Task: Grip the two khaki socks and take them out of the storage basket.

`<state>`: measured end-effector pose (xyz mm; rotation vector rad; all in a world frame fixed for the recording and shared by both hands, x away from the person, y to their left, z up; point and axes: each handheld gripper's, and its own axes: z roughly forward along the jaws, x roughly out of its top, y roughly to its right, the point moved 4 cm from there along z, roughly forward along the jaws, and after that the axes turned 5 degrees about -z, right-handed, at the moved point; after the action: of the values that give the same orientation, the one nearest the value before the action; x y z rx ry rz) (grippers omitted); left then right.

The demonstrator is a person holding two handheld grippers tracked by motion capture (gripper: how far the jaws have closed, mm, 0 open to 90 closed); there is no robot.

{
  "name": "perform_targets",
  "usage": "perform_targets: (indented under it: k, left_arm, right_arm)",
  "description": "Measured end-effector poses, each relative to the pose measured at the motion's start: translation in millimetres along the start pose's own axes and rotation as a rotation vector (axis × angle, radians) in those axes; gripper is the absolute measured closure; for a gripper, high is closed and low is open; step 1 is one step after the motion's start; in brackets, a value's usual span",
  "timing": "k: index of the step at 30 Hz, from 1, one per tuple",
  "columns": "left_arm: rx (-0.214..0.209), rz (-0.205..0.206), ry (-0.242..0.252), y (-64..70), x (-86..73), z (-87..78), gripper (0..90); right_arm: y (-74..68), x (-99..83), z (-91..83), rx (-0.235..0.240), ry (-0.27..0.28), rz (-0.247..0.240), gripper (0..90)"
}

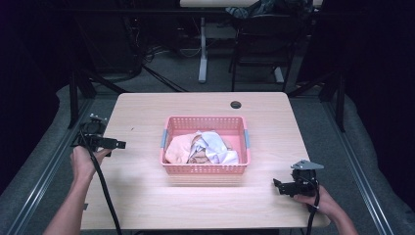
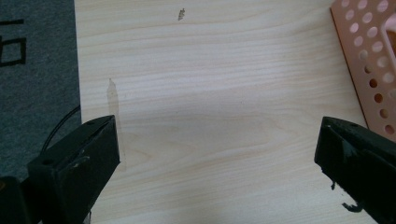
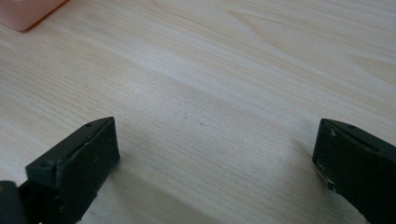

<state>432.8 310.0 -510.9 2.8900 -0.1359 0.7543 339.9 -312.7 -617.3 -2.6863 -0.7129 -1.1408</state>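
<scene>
On either side of the pink basket (image 1: 205,168), the left gripper (image 1: 115,144) and right gripper (image 1: 278,185) hover low; jaws spread wide, holding nothing.

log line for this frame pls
left gripper: open, empty, left of basket | right gripper: open, empty, front-right of basket | clothes: in basket | table

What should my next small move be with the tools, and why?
Probably bring the left tool rightward over the pink perforated plastic basket toward the crumpled white and peach cloths. Both tools are open and empty above bare table, and the left one is slightly nearer the basket.
</scene>
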Motion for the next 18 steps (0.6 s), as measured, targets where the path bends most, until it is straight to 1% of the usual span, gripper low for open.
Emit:
perform_targets:
  k: [3,11,12,15,18]
  left_arm:
    - [0.008,0.013,0.001,2.1,1.1,-0.3,0.0]
    - [0.0,0.033,0.009,9.3,3.2,-0.6,0.0]
    - [-0.008,0.045,0.006,12.2,4.7,-1.3,0.0]
    - [-0.017,0.058,0.005,18.8,8.2,-1.4,0.0]
    - [-0.027,0.075,0.017,27.6,12.5,-3.9,0.0]
  right_arm:
    - [0.1,0.0,0.1,-0.002,0.001,-0.001,0.0]
    - [0.0,0.0,0.0,0.0,-0.001,0.0,0.0]
    - [0.1,0.0,0.3,0.003,0.002,0.0,0.0]
    - [0.0,0.0,0.2,0.003,0.0,0.001,0.0]
    - [0.1,0.0,0.2,0.0,0.001,-0.001,0.0]
